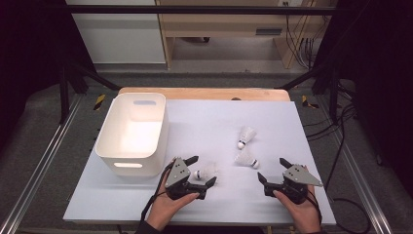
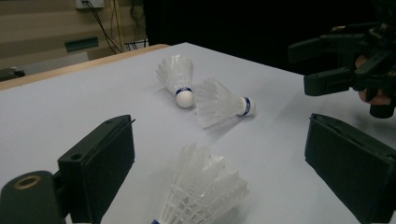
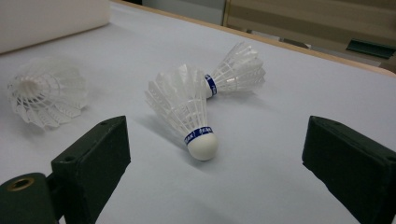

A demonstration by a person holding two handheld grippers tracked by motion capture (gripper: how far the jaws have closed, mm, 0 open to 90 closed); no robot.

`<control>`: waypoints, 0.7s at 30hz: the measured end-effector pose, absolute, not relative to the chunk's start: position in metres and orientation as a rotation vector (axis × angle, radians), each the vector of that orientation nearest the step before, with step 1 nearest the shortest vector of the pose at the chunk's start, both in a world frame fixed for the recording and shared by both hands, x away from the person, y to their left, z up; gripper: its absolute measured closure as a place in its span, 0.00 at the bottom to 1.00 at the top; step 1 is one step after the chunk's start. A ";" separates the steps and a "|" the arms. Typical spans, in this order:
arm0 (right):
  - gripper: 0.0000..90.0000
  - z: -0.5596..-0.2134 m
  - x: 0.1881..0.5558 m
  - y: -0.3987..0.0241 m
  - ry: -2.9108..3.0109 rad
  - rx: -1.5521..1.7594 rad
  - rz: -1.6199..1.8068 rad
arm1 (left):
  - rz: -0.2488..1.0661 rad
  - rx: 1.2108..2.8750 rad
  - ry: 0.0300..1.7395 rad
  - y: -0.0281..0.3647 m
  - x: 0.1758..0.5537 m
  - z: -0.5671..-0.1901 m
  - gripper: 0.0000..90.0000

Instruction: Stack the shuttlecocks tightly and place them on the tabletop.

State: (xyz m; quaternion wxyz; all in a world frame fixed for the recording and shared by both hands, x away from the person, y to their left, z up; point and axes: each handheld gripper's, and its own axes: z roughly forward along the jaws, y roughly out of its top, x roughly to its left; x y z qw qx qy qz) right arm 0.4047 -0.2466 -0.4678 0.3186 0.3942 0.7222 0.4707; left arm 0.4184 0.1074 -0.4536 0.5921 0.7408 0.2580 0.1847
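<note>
From the high view, your left gripper (image 1: 203,171) has its jaws wide around a shuttlecock (image 1: 204,172) lying on the table (image 1: 204,112), just beside the white bin (image 1: 132,132). I think you are about to grab it, so close gently on it. Your right gripper (image 1: 272,170) is wide open too, holding nothing.

The left gripper view shows the feathers between the jaws, not pinched.

The right gripper view shows the blue band on the nearest shuttlecock (image 3: 187,109), which is too small to see from above.

Grey floor (image 1: 44,146), wood shelf unit (image 1: 229,24) behind
</note>
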 end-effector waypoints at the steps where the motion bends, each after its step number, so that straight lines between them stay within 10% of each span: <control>1: 0.09 -0.468 0.405 -0.246 1.903 1.036 1.231 | 0.435 1.710 0.599 0.112 0.416 -0.453 0.09; 21: 0.09 -0.467 0.411 -0.230 2.028 1.128 1.101 | 0.534 1.647 0.611 0.132 0.391 -0.460 0.06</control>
